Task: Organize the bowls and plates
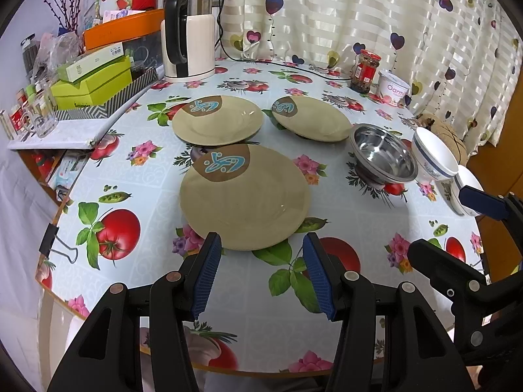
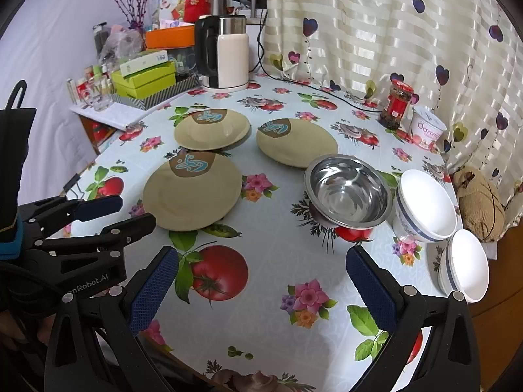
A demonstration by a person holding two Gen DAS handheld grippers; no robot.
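Observation:
Three tan plates with a brown and blue mark lie apart on the flowered tablecloth: a near plate (image 1: 245,196) (image 2: 193,191), a far left plate (image 1: 217,119) (image 2: 211,129) and a far right plate (image 1: 310,117) (image 2: 296,142). A steel bowl (image 1: 382,153) (image 2: 348,192) stands to their right. Two white bowls with a blue stripe, one (image 1: 433,155) (image 2: 425,205) and another (image 1: 464,192) (image 2: 465,266), stand near the right edge. My left gripper (image 1: 261,245) is open and empty, just before the near plate. My right gripper (image 2: 261,258) is open and empty, in front of the steel bowl.
A white electric kettle (image 1: 188,39) (image 2: 225,54) stands at the back with its cord along the curtain. A red-lidded jar (image 1: 366,72) (image 2: 397,104) and a yogurt tub (image 1: 394,88) (image 2: 426,130) stand at the back right. Green boxes (image 1: 91,81) and glasses crowd the left shelf.

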